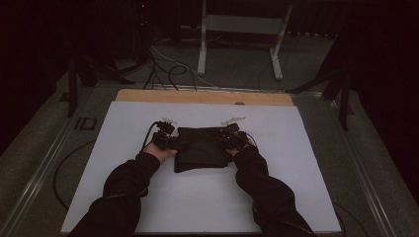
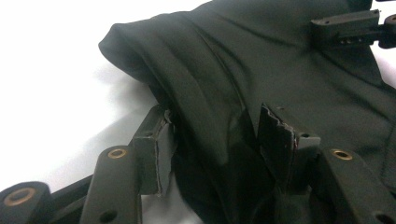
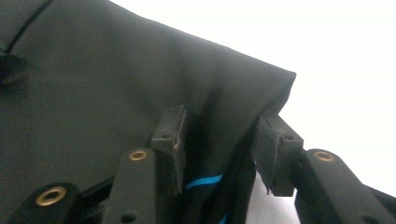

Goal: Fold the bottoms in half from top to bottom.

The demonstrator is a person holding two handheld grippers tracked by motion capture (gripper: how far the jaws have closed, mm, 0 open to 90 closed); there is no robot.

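Note:
A black folded garment [image 1: 200, 148] lies in the middle of the white sheet [image 1: 281, 187]. My left gripper [image 1: 166, 140] sits at its left edge and my right gripper [image 1: 232, 138] at its right edge. In the left gripper view the jaws [image 2: 217, 140] stand apart around a thick fold of the black cloth [image 2: 261, 65], which lies loose between the pads. In the right gripper view the jaws [image 3: 222, 135] are likewise apart astride the garment's corner [image 3: 140, 74], where a thin blue stripe [image 3: 203, 181] shows. Both grippers are open.
A wooden table edge [image 1: 197, 96] runs behind the white sheet. Beyond it, a white metal stand [image 1: 242, 29] and loose cables [image 1: 168, 69] sit on the dark floor. The other gripper's jaw [image 2: 348, 25] shows at the top right of the left gripper view.

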